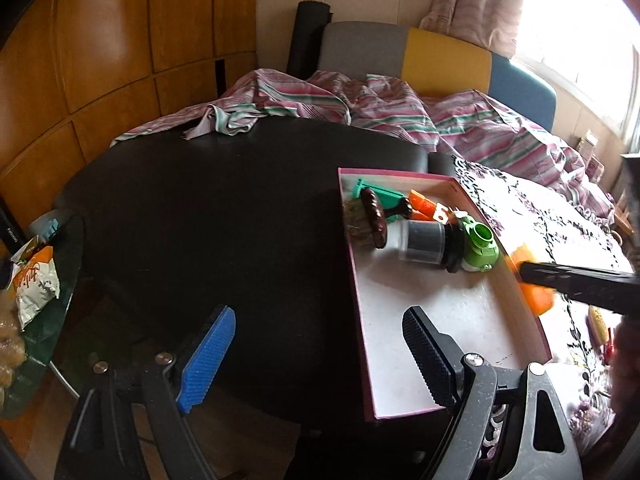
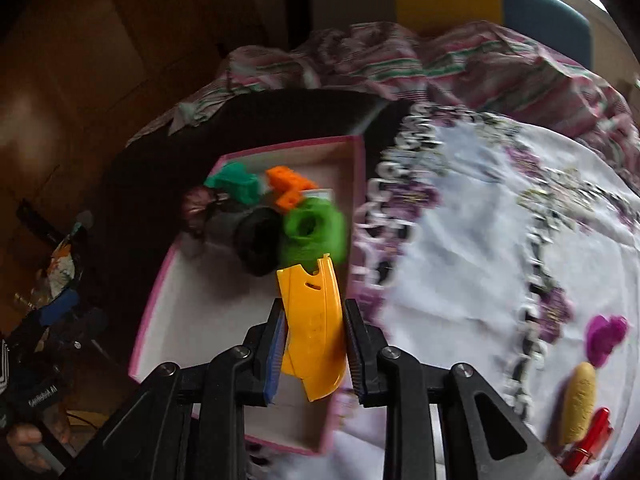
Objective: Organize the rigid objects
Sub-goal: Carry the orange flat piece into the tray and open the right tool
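A pink-rimmed shallow box point(image 1: 432, 312) point(image 2: 168, 276) lies at the edge of a black table. Its far end holds a green toy point(image 1: 482, 246) point(image 2: 314, 232), a black-capped jar point(image 1: 424, 240) point(image 2: 256, 240), an orange piece point(image 1: 424, 202) point(image 2: 288, 188), a teal piece point(image 1: 380, 196) point(image 2: 236, 184) and a dark brown piece point(image 1: 374, 216). My right gripper point(image 2: 314, 344) is shut on a yellow plastic piece point(image 2: 314, 320), held over the box's right side; in the left wrist view it point(image 1: 536, 288) shows at the box's right rim. My left gripper point(image 1: 316, 356) is open and empty, low by the box's near left corner.
A floral white cloth point(image 2: 500, 240) right of the box carries a magenta heart piece point(image 2: 606, 338), a yellow corn-shaped piece point(image 2: 580, 400) and a red clip point(image 2: 592, 440). A striped blanket point(image 1: 400, 108) covers the bed behind. Snack bags point(image 1: 36, 280) lie on a glass side table at left.
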Motion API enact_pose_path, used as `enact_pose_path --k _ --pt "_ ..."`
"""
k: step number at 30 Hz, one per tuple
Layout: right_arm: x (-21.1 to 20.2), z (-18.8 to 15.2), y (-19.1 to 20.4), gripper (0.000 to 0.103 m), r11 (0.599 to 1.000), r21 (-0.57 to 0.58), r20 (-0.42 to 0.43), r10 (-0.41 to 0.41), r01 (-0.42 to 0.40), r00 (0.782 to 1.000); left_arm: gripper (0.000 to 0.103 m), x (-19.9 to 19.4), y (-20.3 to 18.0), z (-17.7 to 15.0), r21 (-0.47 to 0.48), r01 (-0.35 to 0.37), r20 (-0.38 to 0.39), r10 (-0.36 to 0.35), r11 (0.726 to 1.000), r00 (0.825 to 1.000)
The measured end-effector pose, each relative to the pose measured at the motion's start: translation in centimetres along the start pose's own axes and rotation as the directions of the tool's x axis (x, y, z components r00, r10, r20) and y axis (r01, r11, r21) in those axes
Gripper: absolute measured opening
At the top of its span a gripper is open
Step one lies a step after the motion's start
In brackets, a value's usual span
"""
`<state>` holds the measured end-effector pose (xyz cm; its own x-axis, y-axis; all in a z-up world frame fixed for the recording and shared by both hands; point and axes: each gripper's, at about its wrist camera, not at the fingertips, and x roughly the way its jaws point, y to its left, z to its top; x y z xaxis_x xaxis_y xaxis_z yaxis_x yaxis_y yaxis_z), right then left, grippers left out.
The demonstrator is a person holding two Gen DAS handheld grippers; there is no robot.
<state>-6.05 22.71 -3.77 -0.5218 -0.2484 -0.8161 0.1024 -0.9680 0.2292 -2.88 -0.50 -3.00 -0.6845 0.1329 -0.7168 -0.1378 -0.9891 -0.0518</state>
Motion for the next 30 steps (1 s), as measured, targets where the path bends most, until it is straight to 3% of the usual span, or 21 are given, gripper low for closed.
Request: enact_pose_path --k 8,25,30 --pt "5.0 1.3 4.8 0.027 0.997 -0.001 -0.076 0.08 -0.08 0.994 0.086 -0.1 1.5 -0.2 -0.018 -0.021 -0.006 0.021 1.0 1.0" --pt "9.5 3.0 7.6 0.027 0.999 0.04 -0.142 0.033 -0.028 0.989 0.086 0.6 2.6 -1.1 -0.046 -0.028 -0.029 0.027 0.999 0.999" --pt "10.4 2.9 7.4 0.028 0.995 0.084 -0.157 0.069 -0.056 0.985 0.086 0.7 2.9 -1.1 -0.054 -0.029 -0.039 0.027 0.998 0.999"
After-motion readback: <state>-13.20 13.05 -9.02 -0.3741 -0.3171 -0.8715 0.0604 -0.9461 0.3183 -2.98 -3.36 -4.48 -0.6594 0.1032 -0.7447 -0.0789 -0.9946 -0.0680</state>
